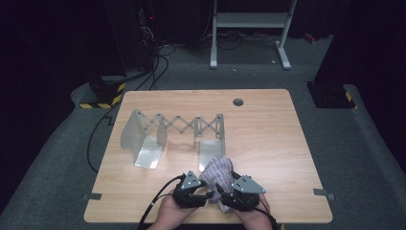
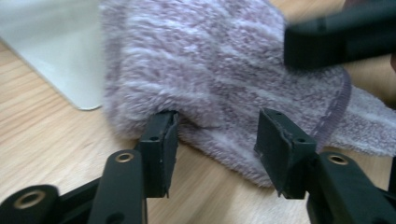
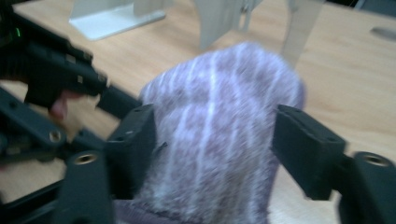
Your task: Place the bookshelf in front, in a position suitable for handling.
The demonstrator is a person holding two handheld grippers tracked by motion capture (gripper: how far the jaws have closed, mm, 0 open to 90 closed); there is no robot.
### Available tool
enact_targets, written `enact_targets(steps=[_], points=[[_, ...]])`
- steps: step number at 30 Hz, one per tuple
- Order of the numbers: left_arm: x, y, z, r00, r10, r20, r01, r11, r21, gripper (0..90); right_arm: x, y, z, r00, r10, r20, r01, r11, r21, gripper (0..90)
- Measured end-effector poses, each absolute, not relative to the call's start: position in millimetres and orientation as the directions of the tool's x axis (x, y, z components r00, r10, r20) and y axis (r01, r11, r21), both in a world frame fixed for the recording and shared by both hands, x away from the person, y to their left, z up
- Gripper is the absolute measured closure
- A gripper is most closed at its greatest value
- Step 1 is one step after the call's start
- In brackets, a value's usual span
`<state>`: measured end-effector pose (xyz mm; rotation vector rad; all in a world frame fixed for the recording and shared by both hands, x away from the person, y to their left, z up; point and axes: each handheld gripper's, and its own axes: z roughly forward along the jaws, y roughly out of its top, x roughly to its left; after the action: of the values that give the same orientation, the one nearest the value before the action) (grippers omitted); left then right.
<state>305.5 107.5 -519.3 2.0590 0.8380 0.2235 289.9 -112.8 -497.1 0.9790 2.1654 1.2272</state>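
A wooden table (image 1: pixel 268 134) stands on grey carpet in a dark room. At the high view's lower centre, the left gripper (image 1: pixel 195 195) has its jaws apart at the edge of a purple towel (image 1: pixel 218 172). The right gripper (image 1: pixel 229 197) straddles the towel, jaws apart. A folding metal rack (image 1: pixel 174 129) stands above.

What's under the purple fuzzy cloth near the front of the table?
The purple cloth lies on the wooden table, and its far edge overlaps the metal rack's right foot plate. Whatever else it covers is hidden.
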Motion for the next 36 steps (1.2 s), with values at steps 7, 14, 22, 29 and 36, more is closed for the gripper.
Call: enact_targets(steps=[7,14,22,29,36], points=[[308.0,126.6,-514.5,0.717,0.68,-0.151,0.487,-0.334,0.807,44.5,297.1,-107.9,-508.6,-0.637,0.771,-0.003,0.437,0.364,0.823,19.2],[312.9,141.7,-510.1,0.684,0.712,-0.157,0.486,-0.285,0.826,42.9,302.4,-105.2,-516.2,-0.642,0.767,0.028,0.481,0.374,0.793,16.9],[313.6,146.4,-511.3,0.679,0.721,-0.134,0.473,-0.291,0.832,41.5,306.1,-99.5,-520.7,-0.654,0.757,0.022,0.498,0.408,0.765,16.1],[315.6,147.3,-516.2,0.658,0.742,-0.131,0.486,-0.284,0.827,38.8,308.8,-98.5,-524.9,-0.662,0.749,0.029,0.515,0.427,0.743,16.3],[317.1,157.7,-513.1,0.641,0.744,-0.186,0.509,-0.231,0.829,36.5,307.0,-95.5,-525.8,-0.666,0.746,-0.002,0.506,0.454,0.734,25.5]])
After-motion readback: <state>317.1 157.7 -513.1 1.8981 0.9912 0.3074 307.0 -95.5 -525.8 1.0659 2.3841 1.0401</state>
